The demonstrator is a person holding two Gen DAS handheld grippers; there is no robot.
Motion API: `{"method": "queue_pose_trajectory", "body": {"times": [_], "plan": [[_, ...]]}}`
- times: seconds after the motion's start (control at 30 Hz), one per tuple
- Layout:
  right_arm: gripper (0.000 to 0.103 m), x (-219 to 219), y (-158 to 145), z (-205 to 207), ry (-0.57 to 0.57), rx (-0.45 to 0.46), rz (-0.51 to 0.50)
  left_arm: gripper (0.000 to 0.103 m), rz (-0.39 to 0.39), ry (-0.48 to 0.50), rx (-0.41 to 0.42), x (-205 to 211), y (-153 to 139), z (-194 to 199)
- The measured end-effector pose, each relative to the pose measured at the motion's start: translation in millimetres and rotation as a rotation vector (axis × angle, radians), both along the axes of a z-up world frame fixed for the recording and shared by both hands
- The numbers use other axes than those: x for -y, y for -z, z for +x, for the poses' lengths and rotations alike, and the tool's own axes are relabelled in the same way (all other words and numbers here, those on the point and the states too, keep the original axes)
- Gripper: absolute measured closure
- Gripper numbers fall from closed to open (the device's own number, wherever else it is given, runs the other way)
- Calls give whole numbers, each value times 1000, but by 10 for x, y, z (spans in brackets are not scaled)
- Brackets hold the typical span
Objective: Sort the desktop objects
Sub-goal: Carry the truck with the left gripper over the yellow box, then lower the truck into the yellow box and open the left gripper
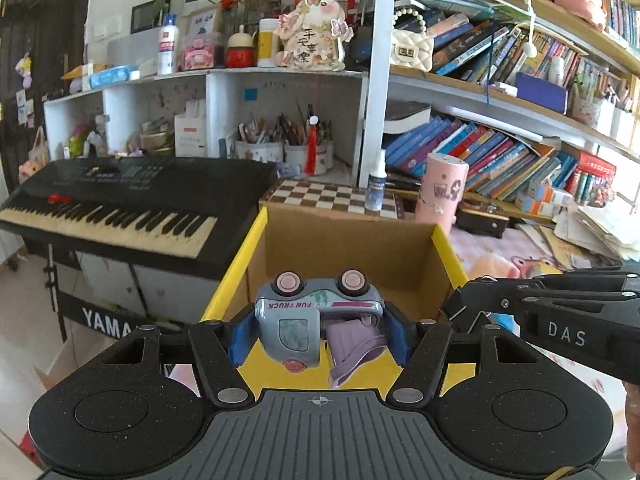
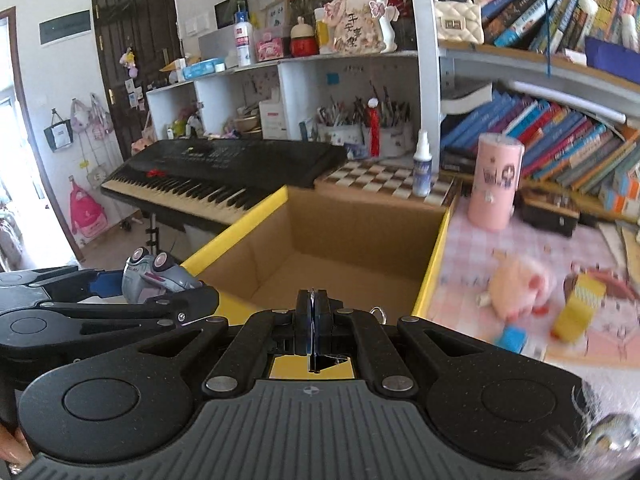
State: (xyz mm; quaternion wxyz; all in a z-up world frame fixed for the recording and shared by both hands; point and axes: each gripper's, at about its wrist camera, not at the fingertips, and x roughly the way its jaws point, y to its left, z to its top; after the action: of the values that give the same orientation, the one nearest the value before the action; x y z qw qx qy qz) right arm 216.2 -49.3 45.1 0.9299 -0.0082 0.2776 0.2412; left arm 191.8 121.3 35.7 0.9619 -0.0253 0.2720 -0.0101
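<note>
My left gripper [image 1: 318,332] is shut on a grey toy truck [image 1: 308,316], upside down with its pink wheels up, held above the near edge of an open cardboard box with yellow rims [image 1: 348,248]. The truck also shows in the right wrist view [image 2: 156,276], left of the box [image 2: 332,240]. My right gripper [image 2: 316,312] is shut with its fingers pressed together; a small metal ring [image 2: 378,314] shows beside them, and I cannot tell whether it is held. The right gripper appears in the left wrist view [image 1: 460,304] to the right of the truck.
A pink plush toy [image 2: 520,284], a yellow block [image 2: 576,312] and a blue block [image 2: 512,338] lie on the pink checked tablecloth right of the box. A pink cylinder [image 2: 496,184], a spray bottle [image 2: 422,164], a chessboard [image 2: 384,180] and a black keyboard [image 2: 224,172] stand behind.
</note>
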Motion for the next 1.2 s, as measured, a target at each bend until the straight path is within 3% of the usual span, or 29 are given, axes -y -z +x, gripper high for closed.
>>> {"method": "queue_pose_trajectory", "body": {"times": [0.17,0.47,0.73,1.0,1.2], "plan": [[101,18,66,426,-27,4,-43,39,38,-5,-28,72,91,379],[101,-174,399,1227,-152,-38,-158,39,90,-16,-159,96,424,948],[101,-483,671,1743,-298,-69,-317,39,77,-2,-294,86,633,1256],[101,-652,826,1963,-411,-122,-451,39,72,20,-375,178,755,1321],[101,-702,874,2001,-478,-146,-488,39,84,12,-391,219,801,1319]]}}
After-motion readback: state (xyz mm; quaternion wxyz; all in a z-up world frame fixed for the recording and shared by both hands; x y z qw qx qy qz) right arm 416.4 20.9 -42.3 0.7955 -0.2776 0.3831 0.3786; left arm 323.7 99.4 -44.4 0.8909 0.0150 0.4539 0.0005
